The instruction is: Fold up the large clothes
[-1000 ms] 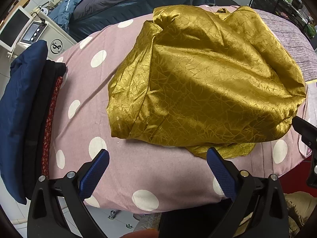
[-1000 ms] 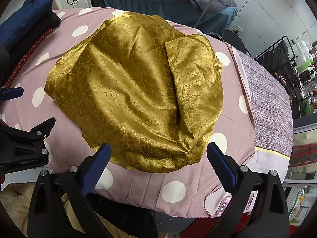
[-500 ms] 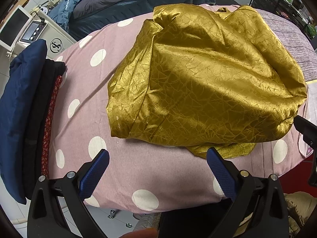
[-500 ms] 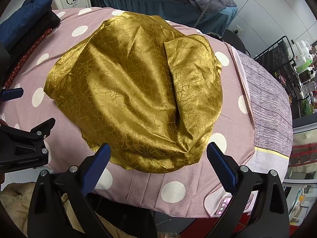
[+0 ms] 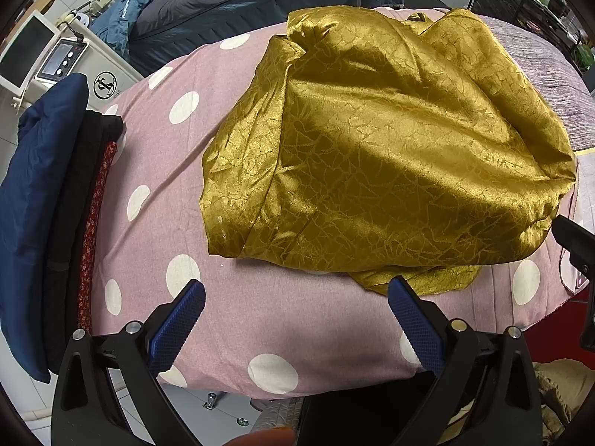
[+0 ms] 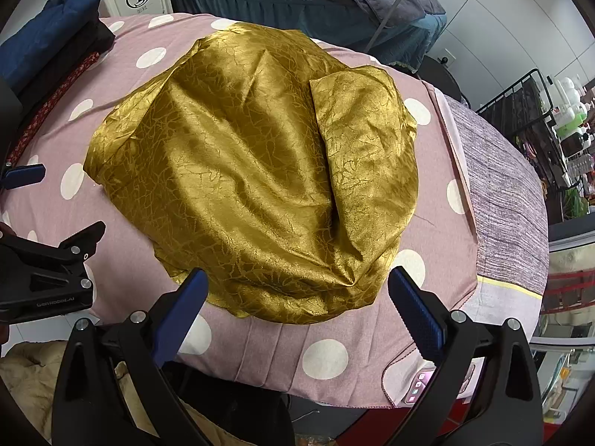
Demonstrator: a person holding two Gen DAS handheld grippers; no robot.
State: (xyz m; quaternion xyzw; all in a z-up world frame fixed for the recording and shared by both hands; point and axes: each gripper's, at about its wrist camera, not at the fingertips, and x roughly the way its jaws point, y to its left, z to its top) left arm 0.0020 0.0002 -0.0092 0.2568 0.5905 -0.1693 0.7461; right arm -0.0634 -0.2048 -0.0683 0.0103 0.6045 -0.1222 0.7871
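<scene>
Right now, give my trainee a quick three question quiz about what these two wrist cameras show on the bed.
1. True or false: the left claw is shut on the gold garment.
2. Where does the stack of dark folded clothes lie relative to the gold garment in the left wrist view? A) to its left B) to its right C) on top of it
3. Fill in: the pink cover under the garment has white ____.

Key: 1. False; both the left claw and the right claw are open and hold nothing. 2. A. 3. Dots.
</scene>
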